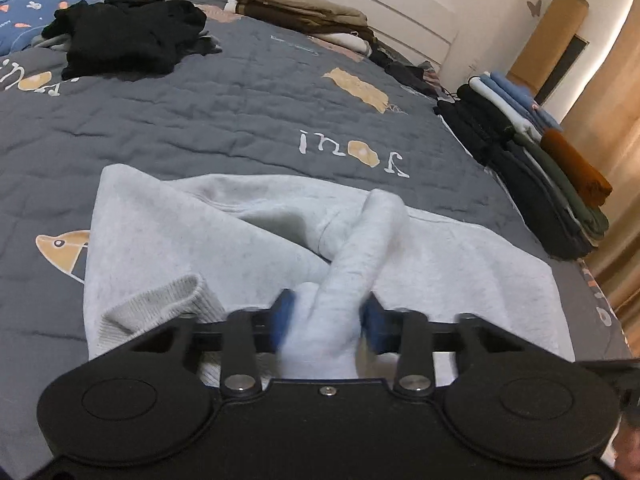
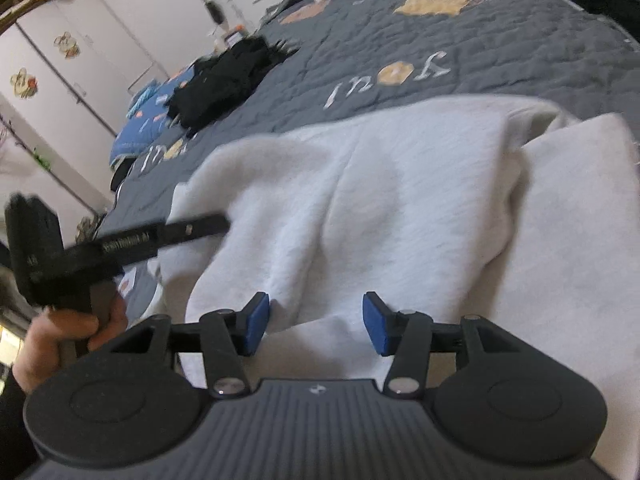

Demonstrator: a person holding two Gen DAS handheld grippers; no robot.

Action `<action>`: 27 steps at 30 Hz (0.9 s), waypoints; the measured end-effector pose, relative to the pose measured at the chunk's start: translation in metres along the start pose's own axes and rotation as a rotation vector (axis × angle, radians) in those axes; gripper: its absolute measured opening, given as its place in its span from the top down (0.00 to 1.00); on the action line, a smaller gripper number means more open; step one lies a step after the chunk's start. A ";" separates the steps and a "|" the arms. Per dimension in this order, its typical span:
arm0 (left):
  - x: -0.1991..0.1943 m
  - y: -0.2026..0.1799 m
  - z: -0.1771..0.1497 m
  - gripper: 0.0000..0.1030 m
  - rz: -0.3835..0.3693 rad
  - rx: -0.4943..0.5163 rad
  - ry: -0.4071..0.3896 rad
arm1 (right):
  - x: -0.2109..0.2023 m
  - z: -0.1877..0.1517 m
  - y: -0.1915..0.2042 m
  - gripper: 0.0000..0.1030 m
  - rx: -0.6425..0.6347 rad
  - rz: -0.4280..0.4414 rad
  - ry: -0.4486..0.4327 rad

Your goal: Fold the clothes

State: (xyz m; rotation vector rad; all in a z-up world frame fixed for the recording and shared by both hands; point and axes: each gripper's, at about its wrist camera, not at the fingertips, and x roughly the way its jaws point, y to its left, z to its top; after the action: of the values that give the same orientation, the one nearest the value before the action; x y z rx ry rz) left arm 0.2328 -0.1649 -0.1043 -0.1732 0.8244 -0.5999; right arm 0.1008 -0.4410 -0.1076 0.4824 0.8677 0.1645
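a: what's on the bed right now?

b: a pale grey fleece sweatshirt lies spread at the near edge of the dark grey quilted bedspread, the one with white lettering and orange patches. one sleeve with a ribbed cuff is folded across it at about eight o'clock in the left camera's view.

a: and the left gripper?

b: its blue pads stand on either side of a raised, twisted ridge of the grey fabric, which runs up from between them towards one o'clock. the pads are blurred, but the cloth fills the gap and looks pinched, so i'd say it has hold of that fold, with the jaws only partly closed.

a: the right gripper?

b: roughly half open. its two blue pads hang just above the sweatshirt, a rumpled edge of cloth lying under the gap, but neither pad presses on it. nothing is gripped there.

a: can you see the person?

b: a hand at nine o'clock in the right camera's view, wrapped round the handle of the other black gripper, whose bar reaches across towards the sweatshirt.

a: anything else on the bed?

b: a loose heap of black clothes at eleven o'clock, a folded pile of tan and brown garments at twelve near the white headboard, and a neat stack of folded black, blue, green and rust-brown clothes along the bed's edge at two o'clock.
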 end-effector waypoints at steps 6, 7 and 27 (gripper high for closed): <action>-0.021 -0.023 0.002 0.79 0.040 0.172 -0.152 | -0.037 0.016 -0.043 0.49 0.154 -0.087 -0.230; -0.025 -0.025 0.003 0.79 0.038 0.189 -0.172 | -0.038 0.015 -0.048 0.49 0.164 -0.119 -0.269; -0.001 -0.015 -0.010 0.69 0.164 0.203 -0.003 | 0.003 0.006 -0.085 0.34 0.397 -0.004 -0.303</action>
State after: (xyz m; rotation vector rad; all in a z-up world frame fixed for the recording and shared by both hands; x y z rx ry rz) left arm 0.2184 -0.1763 -0.1053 0.0779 0.7613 -0.5242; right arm 0.1031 -0.5164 -0.1464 0.8528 0.6025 -0.0879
